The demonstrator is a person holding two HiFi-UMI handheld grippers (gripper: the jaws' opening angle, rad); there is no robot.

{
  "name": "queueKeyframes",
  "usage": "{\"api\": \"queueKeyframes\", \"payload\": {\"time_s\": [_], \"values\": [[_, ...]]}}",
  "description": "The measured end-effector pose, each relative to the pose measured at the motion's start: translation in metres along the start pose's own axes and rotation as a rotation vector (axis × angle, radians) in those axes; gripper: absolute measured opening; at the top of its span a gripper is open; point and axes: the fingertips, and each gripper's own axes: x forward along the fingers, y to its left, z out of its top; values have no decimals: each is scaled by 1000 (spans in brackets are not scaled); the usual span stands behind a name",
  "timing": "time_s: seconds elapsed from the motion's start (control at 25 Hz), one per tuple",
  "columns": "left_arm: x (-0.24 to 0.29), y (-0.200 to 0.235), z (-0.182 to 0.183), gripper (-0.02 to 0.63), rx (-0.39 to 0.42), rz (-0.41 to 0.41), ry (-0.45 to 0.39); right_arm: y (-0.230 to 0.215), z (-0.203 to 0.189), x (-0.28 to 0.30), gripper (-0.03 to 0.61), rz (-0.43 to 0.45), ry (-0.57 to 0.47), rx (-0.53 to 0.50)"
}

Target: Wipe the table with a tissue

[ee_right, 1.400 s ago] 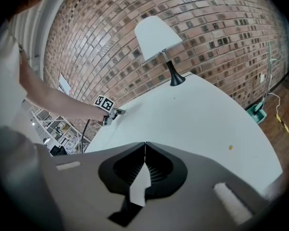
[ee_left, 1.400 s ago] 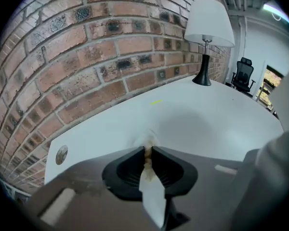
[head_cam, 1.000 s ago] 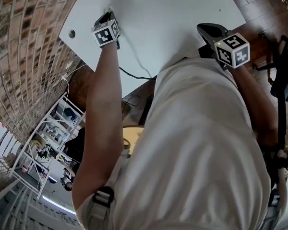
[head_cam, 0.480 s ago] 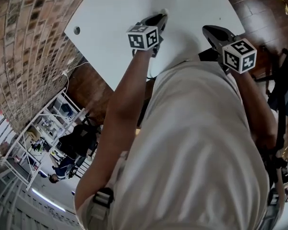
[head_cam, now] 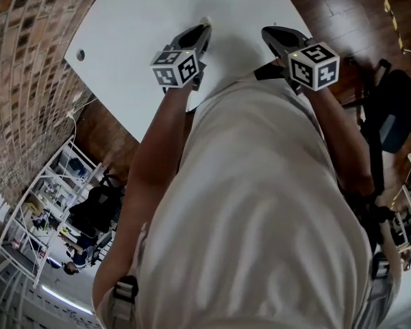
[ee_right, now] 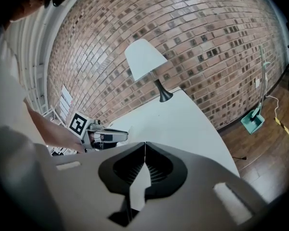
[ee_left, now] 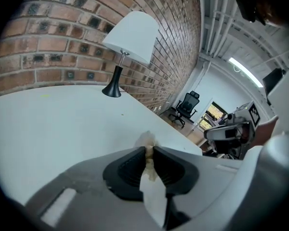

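One tissue (ee_left: pixel 153 194) clamped in left tongs (ee_left: pixel 150 151), plain only in left gripper view; right tongs (ee_right: pixel 145 146) clenched empty.

A white table (head_cam: pixel 137 46) beside a brick wall (ee_left: pixel 62 37) spreads out ahead of the fingers (ee_left: pixel 127 170) of the left gripper (ee_left: pixel 149 150). A white-shaded lamp (ee_left: pixel 130 44) on a black base stands on it, well beyond those fingers and to their left. A small round hole (head_cam: pixel 80 55) shows in the tabletop farther to the left.

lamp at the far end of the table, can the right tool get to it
Probably yes: only bare table lies between the right tool and the lamp, though its jaws are shut.
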Motion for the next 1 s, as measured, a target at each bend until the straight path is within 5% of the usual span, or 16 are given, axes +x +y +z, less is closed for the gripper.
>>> {"api": "queueKeyframes", "payload": {"time_s": [0.16, 0.52, 1.0], "values": [[19, -18, 6, 61, 8, 15, -9, -21, 8, -20, 9, -6, -26, 3], [82, -109, -5, 61, 121, -199, 121, -78, 16, -70, 9, -117, -81, 63], [112, -128, 3, 61, 290, -162, 205, -91, 6, -83, 9, -149, -62, 12]]}}
